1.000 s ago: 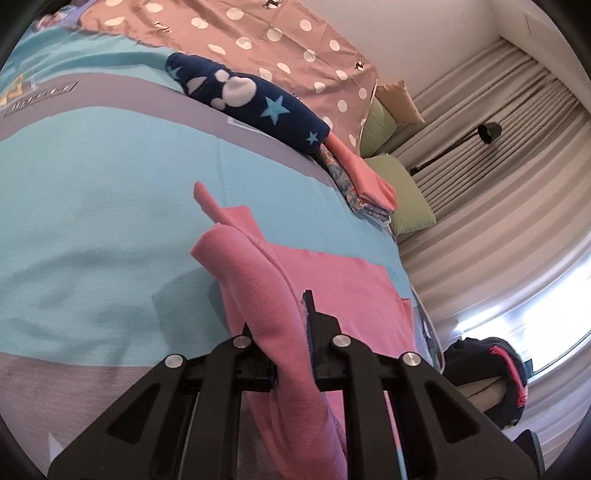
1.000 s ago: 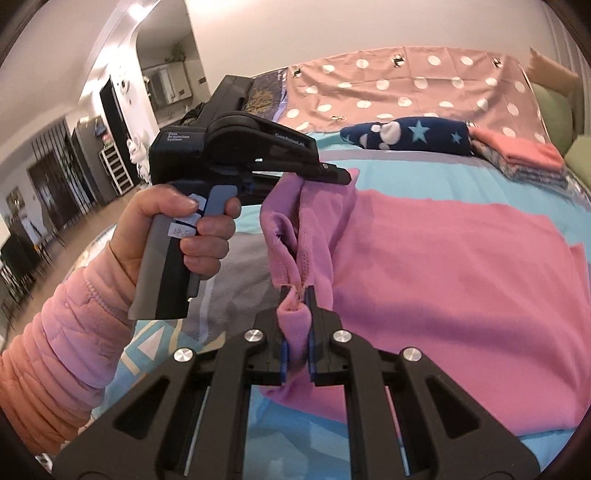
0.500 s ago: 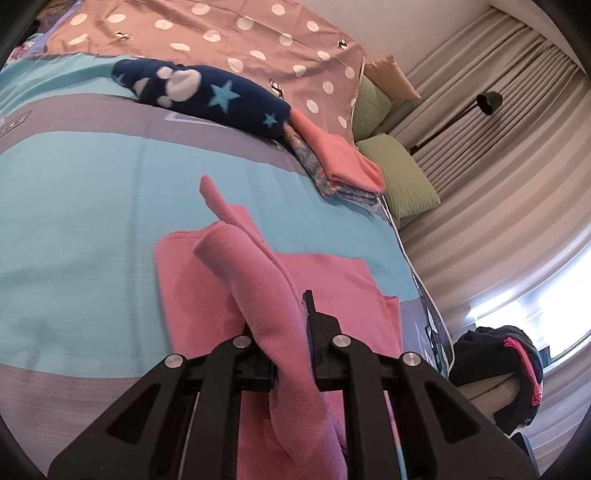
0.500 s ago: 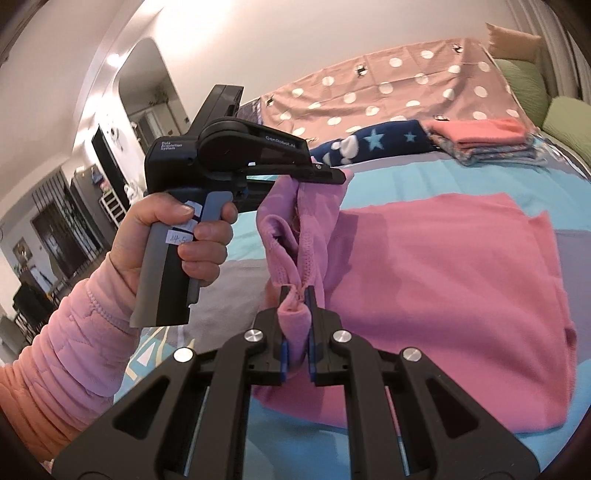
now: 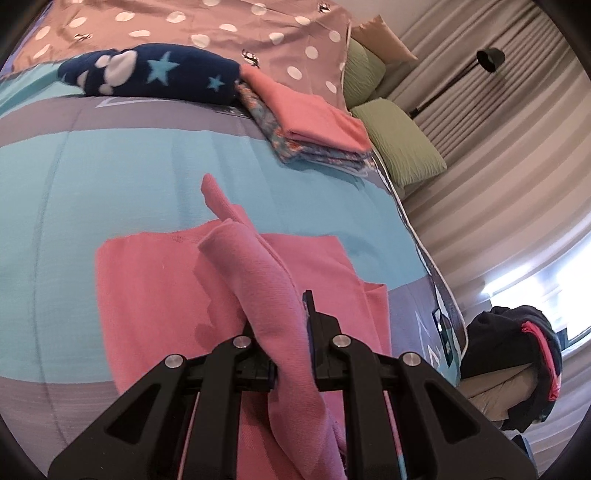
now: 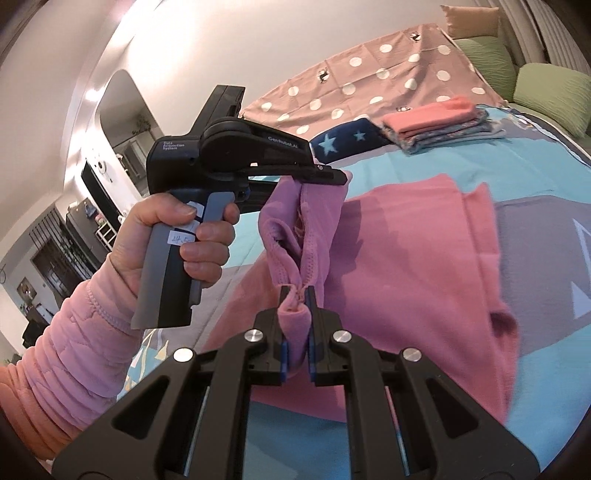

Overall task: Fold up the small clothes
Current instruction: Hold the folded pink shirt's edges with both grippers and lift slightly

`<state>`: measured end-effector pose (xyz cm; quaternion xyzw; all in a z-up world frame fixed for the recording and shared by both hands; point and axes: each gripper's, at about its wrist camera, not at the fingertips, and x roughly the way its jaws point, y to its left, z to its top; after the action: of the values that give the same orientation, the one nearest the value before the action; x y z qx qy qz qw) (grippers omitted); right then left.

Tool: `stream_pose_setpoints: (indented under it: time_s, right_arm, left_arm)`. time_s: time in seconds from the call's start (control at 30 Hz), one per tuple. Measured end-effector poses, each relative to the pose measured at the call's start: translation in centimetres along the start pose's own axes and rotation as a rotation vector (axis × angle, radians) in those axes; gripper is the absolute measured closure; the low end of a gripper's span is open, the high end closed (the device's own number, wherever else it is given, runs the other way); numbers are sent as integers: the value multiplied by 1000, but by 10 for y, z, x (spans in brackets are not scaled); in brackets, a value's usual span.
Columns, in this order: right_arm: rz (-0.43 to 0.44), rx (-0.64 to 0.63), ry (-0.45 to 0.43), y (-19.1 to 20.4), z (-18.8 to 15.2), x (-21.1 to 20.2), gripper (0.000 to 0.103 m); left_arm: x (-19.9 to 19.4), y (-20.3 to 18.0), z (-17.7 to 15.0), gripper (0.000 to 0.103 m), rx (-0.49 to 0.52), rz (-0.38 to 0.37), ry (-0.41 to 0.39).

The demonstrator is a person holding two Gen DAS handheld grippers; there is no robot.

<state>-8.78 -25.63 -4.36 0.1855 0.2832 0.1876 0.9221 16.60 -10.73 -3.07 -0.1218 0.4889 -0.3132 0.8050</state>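
Both sets of fingers are pinching fabric here: the right gripper (image 6: 296, 295) has its pads squeezed on a bunched bit of hem of the pink garment (image 6: 413, 266), and the left gripper (image 5: 291, 314) is clamped on another bit of the same edge, with the cloth spilling up and over between its jaws. In the right wrist view you can see the left gripper (image 6: 325, 176) from the side, held by a hand (image 6: 173, 236) in a pink quilted sleeve (image 6: 74, 350), with the hem draped between the two pinch points. My read is that holding the edge at two spots keeps it taut and straight so it can be carried across the rest of the garment for a clean fold, instead of flopping in a heap. The rest of the garment lies flat on the bed (image 5: 110, 177), roughly mid-bed and reaching toward the near edge, on a turquoise and grey cover. Toward the far edge there's a navy star-print fleece (image 5: 155, 74) and just beside it a neat stack of folded clothes (image 5: 310, 122), so presumably that's where finished pieces go. Past that is a polka-dot sheet (image 5: 229, 26), then green pillows (image 5: 395, 140) by the far corner, striped curtains (image 5: 498, 155) with a black lamp (image 5: 489, 61), and a dark pile of clothing (image 5: 513, 354) off the bed's side.
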Motion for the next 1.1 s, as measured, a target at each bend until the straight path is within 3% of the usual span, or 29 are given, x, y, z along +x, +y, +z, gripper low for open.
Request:
stream_pose_setpoints:
  time_s: [1.1]
  right_arm:
    - [-55,172,-57,-73,-24,-54,96]
  left_arm:
    - [85,-106,-8,92,182,94,121]
